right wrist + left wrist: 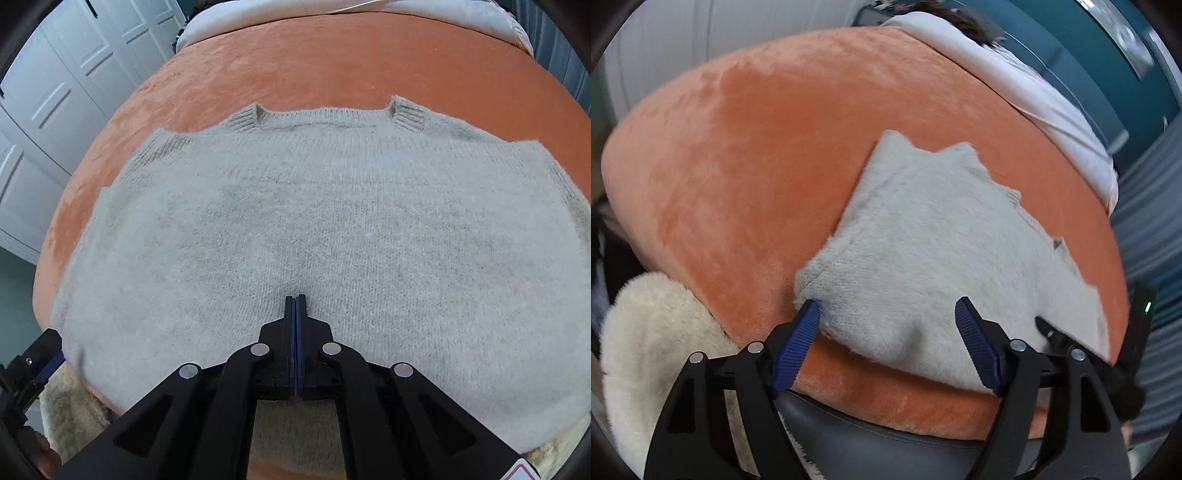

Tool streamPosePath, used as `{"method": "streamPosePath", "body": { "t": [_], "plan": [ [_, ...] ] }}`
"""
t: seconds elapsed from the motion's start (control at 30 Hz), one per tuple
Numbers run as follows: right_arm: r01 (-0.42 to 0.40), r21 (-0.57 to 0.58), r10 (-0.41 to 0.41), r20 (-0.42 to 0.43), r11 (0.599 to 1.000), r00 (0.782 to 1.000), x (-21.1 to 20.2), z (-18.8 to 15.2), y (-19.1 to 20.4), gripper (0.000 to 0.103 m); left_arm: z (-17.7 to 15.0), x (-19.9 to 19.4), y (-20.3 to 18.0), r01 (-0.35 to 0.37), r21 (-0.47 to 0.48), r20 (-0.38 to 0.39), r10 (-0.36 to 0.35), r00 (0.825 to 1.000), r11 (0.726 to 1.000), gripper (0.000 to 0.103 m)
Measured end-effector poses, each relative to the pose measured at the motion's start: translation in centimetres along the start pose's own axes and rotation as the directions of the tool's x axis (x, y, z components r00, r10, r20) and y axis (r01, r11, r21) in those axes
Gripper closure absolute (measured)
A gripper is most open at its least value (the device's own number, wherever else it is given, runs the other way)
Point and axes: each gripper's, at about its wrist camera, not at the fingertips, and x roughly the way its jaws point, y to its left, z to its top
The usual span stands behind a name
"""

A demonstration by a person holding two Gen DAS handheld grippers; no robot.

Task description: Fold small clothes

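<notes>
left gripper wide at sweater

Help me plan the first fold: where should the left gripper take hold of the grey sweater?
Probably at the near left hem corner, coming in low from the bed's near edge. The grey sweater lies flat, neckline away, and the open left gripper already straddles that hem, where an edge can be pinched.

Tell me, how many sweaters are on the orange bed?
1. The grey sweater lies spread flat on the orange blanket, neck toward the pillows. A fluffy cream thing sits off the near edge; more clothes may be out of view.
</notes>
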Motion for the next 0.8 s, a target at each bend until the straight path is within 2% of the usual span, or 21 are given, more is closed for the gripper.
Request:
{"method": "streamPosePath", "body": {
  "t": [0.07, 0.1, 0.2, 0.3, 0.33, 0.37, 0.43, 0.5, 0.57, 0.6, 0.67, 0.77, 0.8],
  "plan": [
    [0.0, 0.01, 0.0, -0.013, 1.0, 1.0, 0.0, 0.2, 0.0, 0.103, 0.1, 0.8, 0.9, -0.04, -0.037, -0.003, 0.04, 0.999, 0.999, 0.018],
    [0.005, 0.004, -0.005, -0.022, 1.0, 1.0, 0.1, 0.3, 0.1, 0.103, 0.1, 1.3, 1.4, -0.065, -0.059, -0.005, 0.065, 0.998, 0.996, 0.017],
    [0.006, -0.012, -0.006, -0.021, 1.0, 1.0, 0.3, 0.2, 0.3, 0.103, 0.2, 2.7, 3.1, -0.04, -0.175, -0.037, 0.034, 0.999, 0.984, 0.015],
    [-0.003, -0.006, 0.003, -0.013, 1.0, 1.0, 0.6, -0.1, 0.4, 0.103, 0.7, 3.0, 2.9, -0.029, -0.176, -0.027, 0.025, 0.999, 0.984, 0.016],
    [-0.005, -0.007, 0.005, -0.012, 1.0, 1.0, 0.6, -0.1, 0.4, 0.103, 0.9, 3.0, 2.6, -0.025, -0.158, -0.03, 0.02, 0.999, 0.987, 0.035],
    [-0.007, -0.008, 0.007, -0.012, 1.0, 1.0, 0.7, 0.0, 0.3, 0.103, 1.2, 3.1, 2.1, -0.001, -0.124, -0.032, -0.002, 0.999, 0.992, 0.064],
    [-0.015, -0.003, 0.015, -0.01, 1.0, 1.0, 0.7, 0.0, 0.2, 0.103, 1.6, 2.5, 1.1, 0.035, -0.096, -0.032, -0.039, 0.999, 0.995, 0.078],
    [-0.03, 0.005, 0.03, -0.005, 1.0, 1.0, 0.6, -0.2, 0.0, 0.103, 2.1, 0.8, -0.7, 0.083, -0.053, 0.01, -0.083, 0.997, 0.995, 0.082],
    [-0.047, 0.012, 0.047, -0.001, 0.999, 0.999, 0.5, -0.3, -0.2, 0.103, 2.7, -1.7, -4.2, 0.134, 0.046, 0.061, -0.137, 0.989, 0.99, 0.083],
    [-0.059, 0.022, 0.059, 0.001, 0.998, 0.998, 0.3, -0.3, -0.3, 0.103, 2.8, -2.8, -6.2, 0.163, 0.098, 0.073, -0.17, 0.983, 0.982, 0.084],
    [-0.101, 0.062, 0.1, 0.017, 0.993, 0.995, -0.6, -0.5, -1.0, 0.103, 2.5, -5.2, -11.3, 0.228, 0.22, 0.08, -0.25, 0.965, 0.949, 0.084],
    [-0.156, 0.111, 0.149, 0.072, 0.982, 0.986, -3.6, -1.0, -3.0, 0.099, 0.4, -7.1, -18.2, 0.29, 0.392, 0.056, -0.337, 0.94, 0.873, 0.084],
    [-0.159, 0.112, 0.149, 0.098, 0.981, 0.984, -4.9, -1.3, -3.9, 0.098, -0.8, -7.3, -20.7, 0.309, 0.452, 0.032, -0.362, 0.932, 0.837, 0.084]
  ]
}}
